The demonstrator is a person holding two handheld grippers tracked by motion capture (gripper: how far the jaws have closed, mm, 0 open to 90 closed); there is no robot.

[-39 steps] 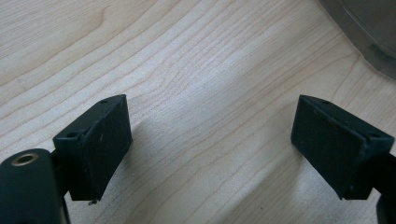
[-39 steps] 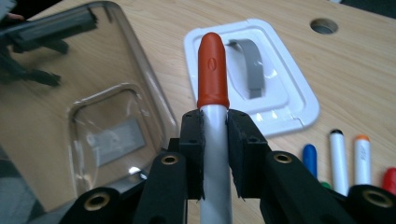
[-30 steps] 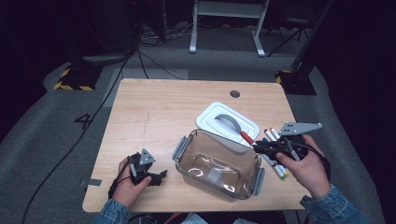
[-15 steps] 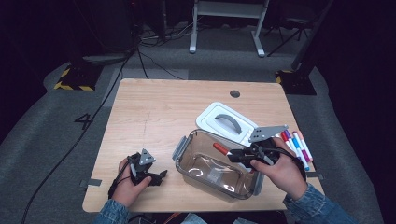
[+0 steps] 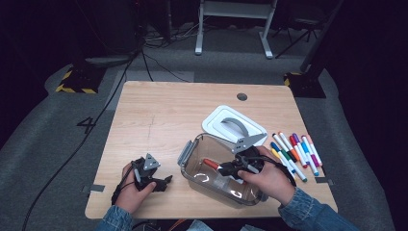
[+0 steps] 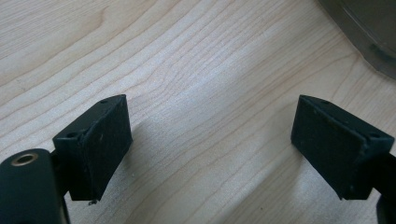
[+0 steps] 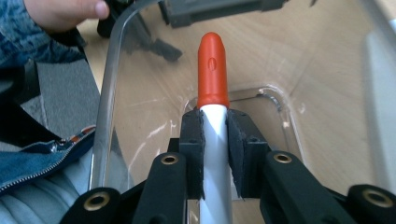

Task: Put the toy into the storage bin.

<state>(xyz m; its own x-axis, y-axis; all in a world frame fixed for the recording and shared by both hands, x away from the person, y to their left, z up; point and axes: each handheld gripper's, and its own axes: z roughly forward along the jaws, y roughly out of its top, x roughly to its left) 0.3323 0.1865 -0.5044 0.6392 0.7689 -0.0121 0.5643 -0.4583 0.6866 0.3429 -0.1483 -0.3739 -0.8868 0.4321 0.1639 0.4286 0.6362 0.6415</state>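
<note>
Over the clear container [image 5: 219, 175] at the table's [image 5: 168, 115] five o'clock, the right gripper [image 5: 226, 168] clamps a red-capped marker [image 5: 211, 164] between its pads, while the left gripper [image 5: 159, 182], at seven o'clock, rests with jaws apart and empty.

The high view hangs above the person's edge of the surface [image 5: 159, 120], looking forward and down, far enough back to take in the floor around it. The left gripper view rides low on the left gripper [image 6: 210, 140], facing the bare wood just ahead of its jaws, very near. The right gripper view looks along the right gripper [image 7: 215, 140] into the clear container [image 7: 109, 93], close up. Both it and the high view share that container [image 5: 192, 154] and the orange-capped marker [image 7: 213, 70].
</note>
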